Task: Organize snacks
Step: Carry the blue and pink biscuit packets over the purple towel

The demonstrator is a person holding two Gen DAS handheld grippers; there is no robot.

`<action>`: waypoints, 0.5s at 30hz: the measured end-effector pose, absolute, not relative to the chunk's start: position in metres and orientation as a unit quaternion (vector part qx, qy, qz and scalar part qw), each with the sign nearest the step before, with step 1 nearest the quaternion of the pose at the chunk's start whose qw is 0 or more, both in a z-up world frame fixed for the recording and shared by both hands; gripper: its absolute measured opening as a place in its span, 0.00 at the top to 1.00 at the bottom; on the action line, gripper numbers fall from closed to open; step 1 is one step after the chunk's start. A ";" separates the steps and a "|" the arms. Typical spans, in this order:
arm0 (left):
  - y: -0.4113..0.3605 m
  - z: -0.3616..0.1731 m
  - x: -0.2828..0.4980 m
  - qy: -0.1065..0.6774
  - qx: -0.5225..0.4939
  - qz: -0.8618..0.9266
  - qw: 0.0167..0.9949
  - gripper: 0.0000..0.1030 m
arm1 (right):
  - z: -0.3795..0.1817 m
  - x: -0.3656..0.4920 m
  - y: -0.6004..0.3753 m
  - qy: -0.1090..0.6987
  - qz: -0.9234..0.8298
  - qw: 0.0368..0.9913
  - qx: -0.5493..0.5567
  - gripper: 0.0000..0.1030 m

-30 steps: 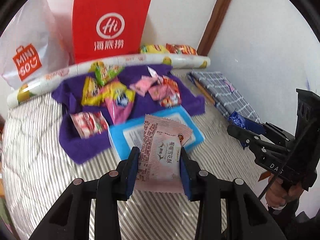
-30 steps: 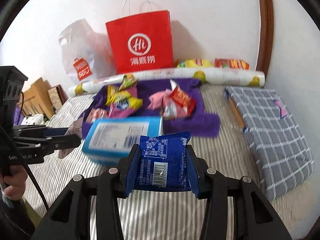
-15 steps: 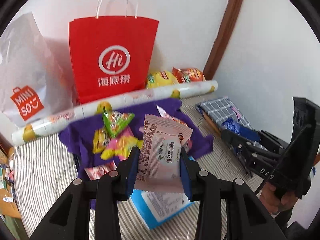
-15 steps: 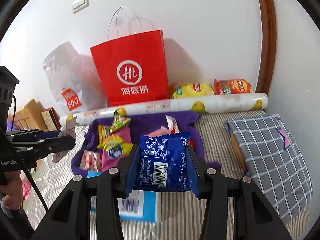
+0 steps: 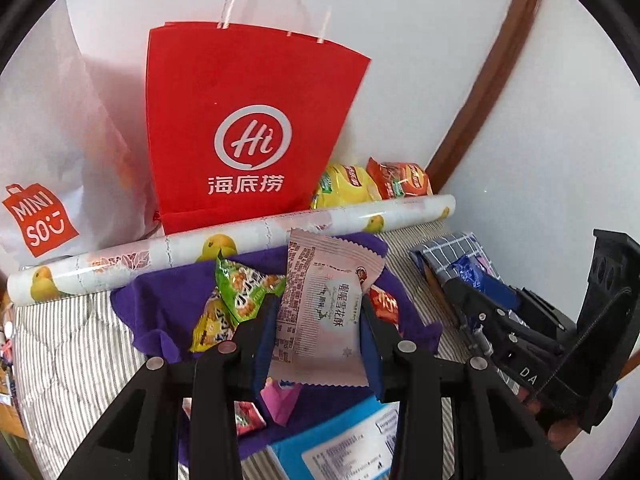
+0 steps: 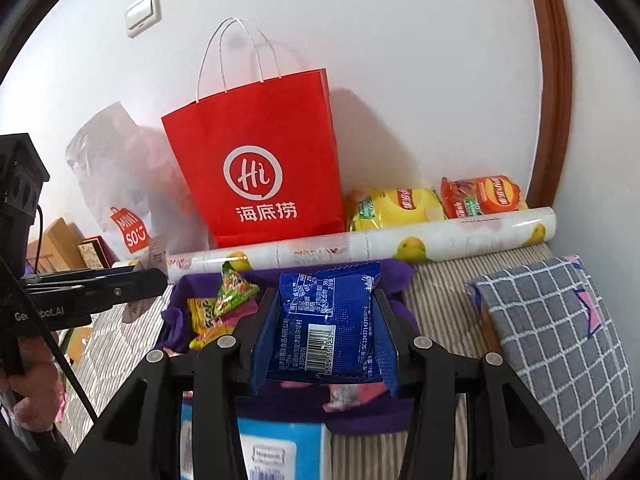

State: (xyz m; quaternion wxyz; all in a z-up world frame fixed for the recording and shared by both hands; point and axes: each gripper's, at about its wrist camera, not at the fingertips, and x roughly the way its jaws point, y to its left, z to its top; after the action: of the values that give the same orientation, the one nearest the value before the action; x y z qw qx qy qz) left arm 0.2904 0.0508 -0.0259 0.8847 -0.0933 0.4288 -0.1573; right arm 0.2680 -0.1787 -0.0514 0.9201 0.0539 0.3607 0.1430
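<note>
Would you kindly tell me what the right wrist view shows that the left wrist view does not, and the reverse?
Only the right wrist view shows the white wall switch and the cardboard boxes at the far left. Only the left wrist view shows the red snack packet on the purple cloth. Both show the red paper Hi bag, the fruit-printed roll, and each gripper shut on a packet: left pink, right blue.

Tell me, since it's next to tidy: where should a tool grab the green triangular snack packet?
Probably by its upper crimped tip, coming from above. The green triangular packet leans on other snacks on the purple cloth with that flat point sticking up free; its puffed body would likely slip.
</note>
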 end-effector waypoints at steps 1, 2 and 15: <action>0.053 -0.028 0.293 0.429 -0.094 -0.153 0.885 0.65 | -0.053 0.272 -0.177 0.361 0.144 0.920 0.056 0.57; 0.056 -0.030 0.296 0.429 -0.093 -0.147 0.886 0.65 | -0.054 0.276 -0.174 0.361 0.145 0.919 0.058 0.57; 0.082 -0.054 0.320 0.452 -0.118 -0.121 0.876 0.65 | -0.100 0.316 -0.160 0.387 0.161 0.903 0.095 0.57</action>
State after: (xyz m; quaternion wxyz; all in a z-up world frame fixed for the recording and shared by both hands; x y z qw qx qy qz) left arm 0.3198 0.0824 -0.0542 0.8759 -0.1183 0.4517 -0.1213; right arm 0.3156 -0.1604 -0.0998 0.9031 0.0946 0.3866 0.1615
